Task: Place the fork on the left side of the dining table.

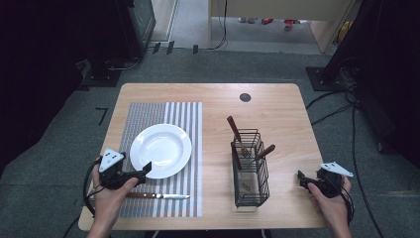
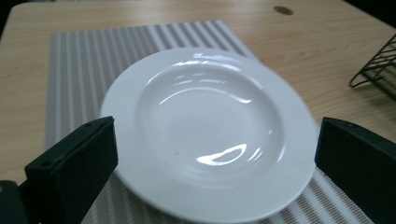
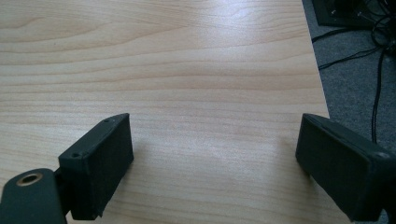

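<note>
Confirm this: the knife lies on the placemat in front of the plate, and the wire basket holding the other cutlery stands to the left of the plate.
Wrong side. In the high view the wire basket stands to the right of the plate, on bare table. The knife does lie on the placemat.

wire caddy (image 2: 379,65) cut off at edge — plate (image 2: 205,135) near rim blurred

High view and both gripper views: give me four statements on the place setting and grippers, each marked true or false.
1. The white plate sits on the striped placemat. True.
2. The knife lies inside the wire caddy. False: it lies on the placemat, on the person's side of the plate.
3. The left gripper has its jaws spread wide, facing the plate. True.
4. The right gripper is shut on a fork. False: its jaws are open over the bare wooden table.
</note>
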The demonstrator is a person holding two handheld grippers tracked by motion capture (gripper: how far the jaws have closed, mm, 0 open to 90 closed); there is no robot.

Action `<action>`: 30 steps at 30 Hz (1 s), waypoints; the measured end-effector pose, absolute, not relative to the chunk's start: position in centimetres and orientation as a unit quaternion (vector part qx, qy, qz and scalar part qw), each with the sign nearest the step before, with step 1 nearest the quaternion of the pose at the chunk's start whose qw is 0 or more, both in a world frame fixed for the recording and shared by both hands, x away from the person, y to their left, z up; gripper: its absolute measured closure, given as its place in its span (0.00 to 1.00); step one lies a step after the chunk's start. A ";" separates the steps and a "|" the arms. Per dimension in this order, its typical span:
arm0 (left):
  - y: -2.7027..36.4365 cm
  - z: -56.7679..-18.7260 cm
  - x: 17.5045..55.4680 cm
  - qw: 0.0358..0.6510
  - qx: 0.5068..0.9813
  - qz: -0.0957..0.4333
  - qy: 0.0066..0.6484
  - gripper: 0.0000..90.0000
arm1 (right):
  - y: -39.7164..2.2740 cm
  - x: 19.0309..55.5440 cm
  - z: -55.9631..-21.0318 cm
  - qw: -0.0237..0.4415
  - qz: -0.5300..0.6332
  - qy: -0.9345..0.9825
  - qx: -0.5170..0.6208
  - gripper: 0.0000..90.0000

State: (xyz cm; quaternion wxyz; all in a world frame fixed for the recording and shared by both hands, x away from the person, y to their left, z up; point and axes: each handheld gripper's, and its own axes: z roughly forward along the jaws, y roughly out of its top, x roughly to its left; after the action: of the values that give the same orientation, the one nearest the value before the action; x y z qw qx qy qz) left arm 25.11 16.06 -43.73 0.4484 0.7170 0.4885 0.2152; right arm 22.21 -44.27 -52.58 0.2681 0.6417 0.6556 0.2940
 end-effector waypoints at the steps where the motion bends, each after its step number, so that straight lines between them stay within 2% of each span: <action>1: 15.6 -43.5 25.3 0.453 0.719 0.214 0.482 0.00 | -44.3 22.2 -52.6 0.268 0.294 0.656 0.642 0.12; 19: 5.7 -40.5 28.5 0.513 0.740 0.159 0.405 0.00 | -44.3 22.2 -52.6 0.268 0.294 0.656 0.642 0.12; 22: 4.8 -40.3 28.8 0.515 0.739 0.162 0.402 0.07 | -44.3 22.2 -52.6 0.268 0.294 0.656 0.642 0.12; 30: 2.0 -39.8 30.1 0.532 0.732 0.141 0.402 0.07 | -44.3 22.2 -52.6 0.268 0.295 0.656 0.641 0.12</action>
State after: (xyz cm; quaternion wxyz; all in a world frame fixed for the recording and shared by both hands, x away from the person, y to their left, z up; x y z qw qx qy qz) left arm 30.14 2.04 -39.78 0.5321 0.7316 0.4021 0.1412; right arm 22.22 -44.27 -52.60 0.2684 0.6414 0.6556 0.2946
